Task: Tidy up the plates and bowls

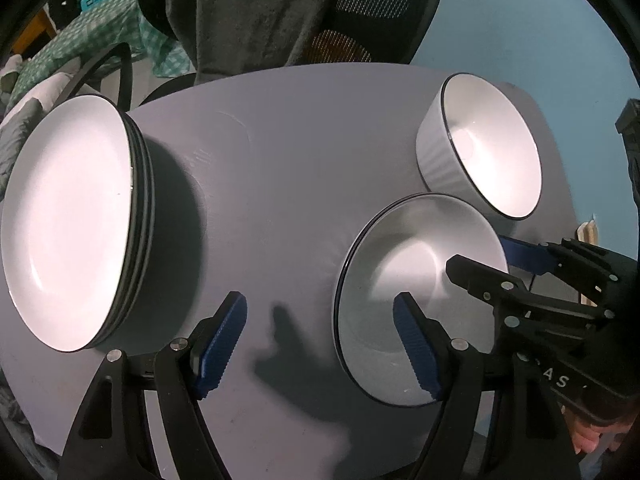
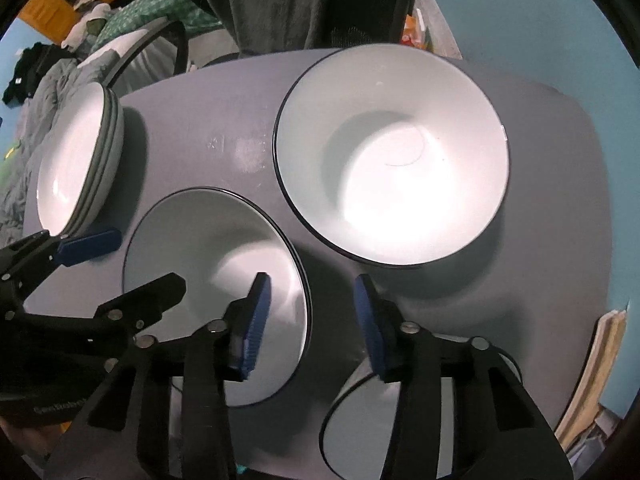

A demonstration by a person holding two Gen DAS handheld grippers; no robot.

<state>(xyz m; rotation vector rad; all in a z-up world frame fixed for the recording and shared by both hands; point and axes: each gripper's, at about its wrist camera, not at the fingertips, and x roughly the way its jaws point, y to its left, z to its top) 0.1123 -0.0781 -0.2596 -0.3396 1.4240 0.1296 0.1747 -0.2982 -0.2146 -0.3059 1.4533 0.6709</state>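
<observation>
Right wrist view — 3 bowls (image 2: 392, 156), jaws spread, plates (image 2: 76, 164) stacked.

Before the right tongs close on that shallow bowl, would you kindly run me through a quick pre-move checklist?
1. Right tongs open: ok, pads apart, nothing held.
2. Rim between the pads: ok, they appear to straddle the near-right rim of the shallow bowl, though depth is hard to judge.
3. Left tongs out of the way: not ok, open and hanging over the same bowl, one pad above its inside.
4. Deep bowl empty, ready to receive: ok.
5. Plate stack settled: ok, apart from both bowls on the table.
6. Third bowl under the right tongs: cannot tell, mostly hidden.
</observation>
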